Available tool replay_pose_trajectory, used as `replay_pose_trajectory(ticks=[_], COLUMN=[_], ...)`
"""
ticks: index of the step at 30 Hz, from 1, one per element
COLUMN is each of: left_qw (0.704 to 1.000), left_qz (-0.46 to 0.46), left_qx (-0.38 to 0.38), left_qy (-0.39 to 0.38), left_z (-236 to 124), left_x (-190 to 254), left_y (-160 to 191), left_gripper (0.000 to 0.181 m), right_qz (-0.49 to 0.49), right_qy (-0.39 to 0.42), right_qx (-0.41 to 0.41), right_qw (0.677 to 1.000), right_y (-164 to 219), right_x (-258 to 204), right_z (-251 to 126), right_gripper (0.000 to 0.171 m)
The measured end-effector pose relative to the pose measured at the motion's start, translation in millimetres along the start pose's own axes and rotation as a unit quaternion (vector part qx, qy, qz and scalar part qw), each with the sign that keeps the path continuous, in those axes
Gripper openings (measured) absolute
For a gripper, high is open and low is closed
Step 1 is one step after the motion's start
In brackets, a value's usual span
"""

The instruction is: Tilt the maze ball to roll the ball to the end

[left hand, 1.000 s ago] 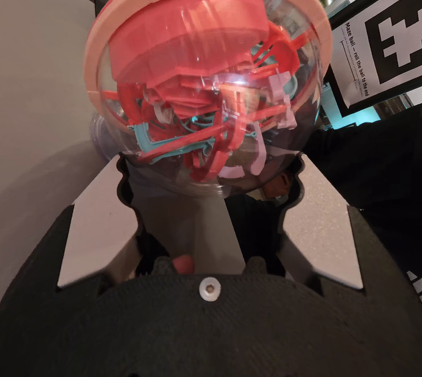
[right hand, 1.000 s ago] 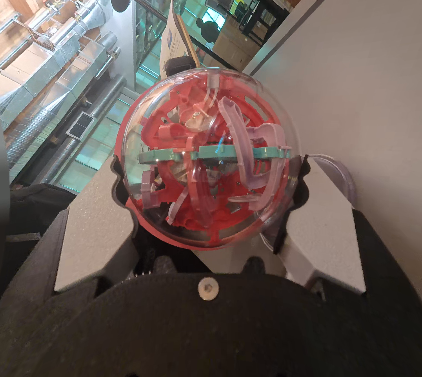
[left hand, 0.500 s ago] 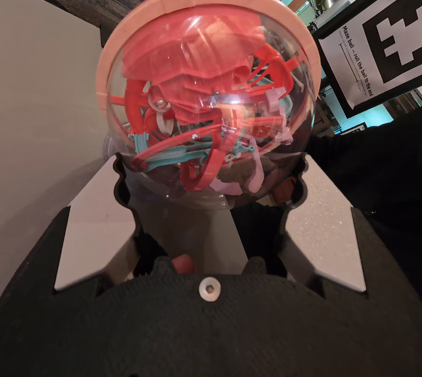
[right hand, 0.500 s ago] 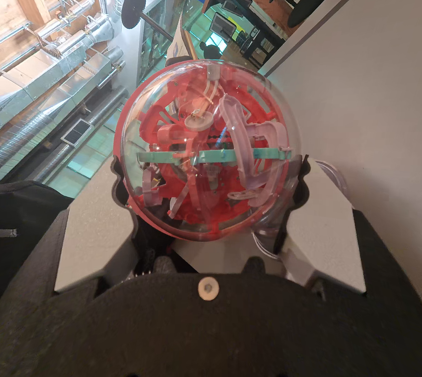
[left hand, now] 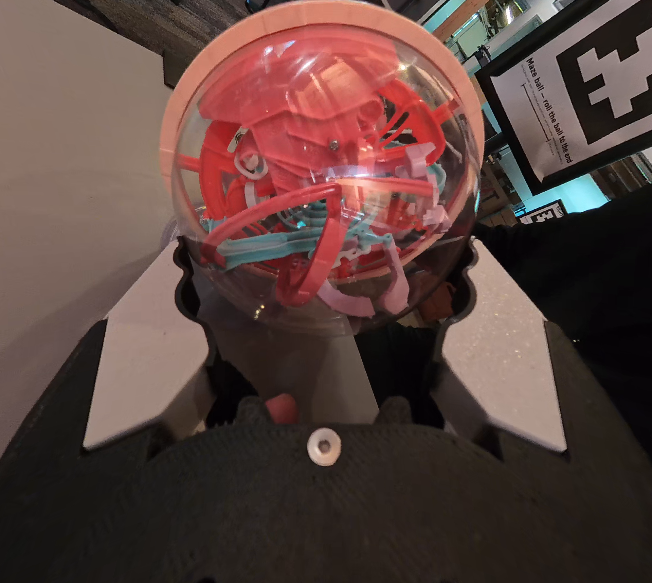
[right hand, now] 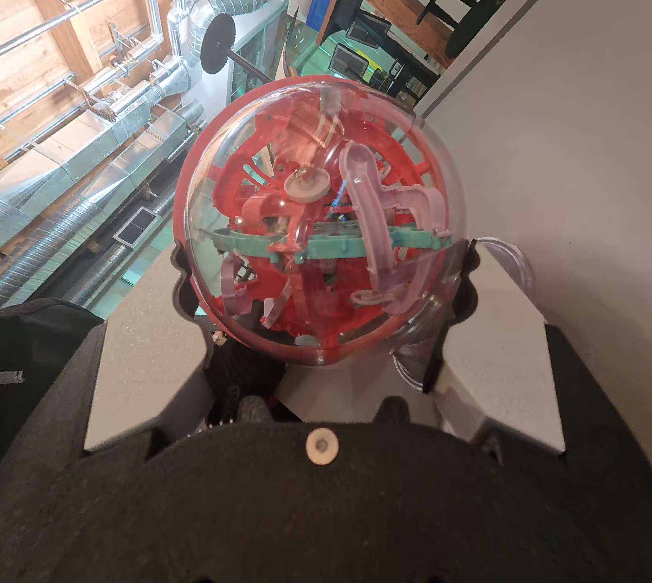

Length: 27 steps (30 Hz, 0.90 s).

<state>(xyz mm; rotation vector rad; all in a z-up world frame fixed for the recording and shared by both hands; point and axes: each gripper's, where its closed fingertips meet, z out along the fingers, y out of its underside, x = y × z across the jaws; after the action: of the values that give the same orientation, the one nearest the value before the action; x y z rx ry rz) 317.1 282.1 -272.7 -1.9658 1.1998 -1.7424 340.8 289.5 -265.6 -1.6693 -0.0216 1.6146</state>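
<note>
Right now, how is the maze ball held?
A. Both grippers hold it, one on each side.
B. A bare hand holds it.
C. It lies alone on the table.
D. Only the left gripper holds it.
A: the maze ball sits between the fingers of the left gripper, and likewise of the right gripper.

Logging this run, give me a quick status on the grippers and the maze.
Both hand-held grippers, left and right, clamp the clear plastic maze ball. Held above the white table. Nothing obstructing.
</note>
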Motion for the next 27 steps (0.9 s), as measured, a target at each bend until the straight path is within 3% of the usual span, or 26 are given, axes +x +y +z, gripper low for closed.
replay_pose_trajectory(ticks=[14,27], left_qw=[0.998,0.995], left_qz=[0.053,0.095], left_qx=[-0.012,-0.021], left_qy=[-0.022,-0.012], left_z=[1,-2], left_x=[1,7], left_y=[-3,-5], left_gripper=[0.155,0.158], right_qz=[-0.145,-0.211], right_qy=[0.019,0.038], right_qx=[0.003,0.040], right_qw=[0.989,0.976], right_y=[6,8], right_x=[-5,-14], right_z=[8,12], right_gripper=[0.147,0.147])
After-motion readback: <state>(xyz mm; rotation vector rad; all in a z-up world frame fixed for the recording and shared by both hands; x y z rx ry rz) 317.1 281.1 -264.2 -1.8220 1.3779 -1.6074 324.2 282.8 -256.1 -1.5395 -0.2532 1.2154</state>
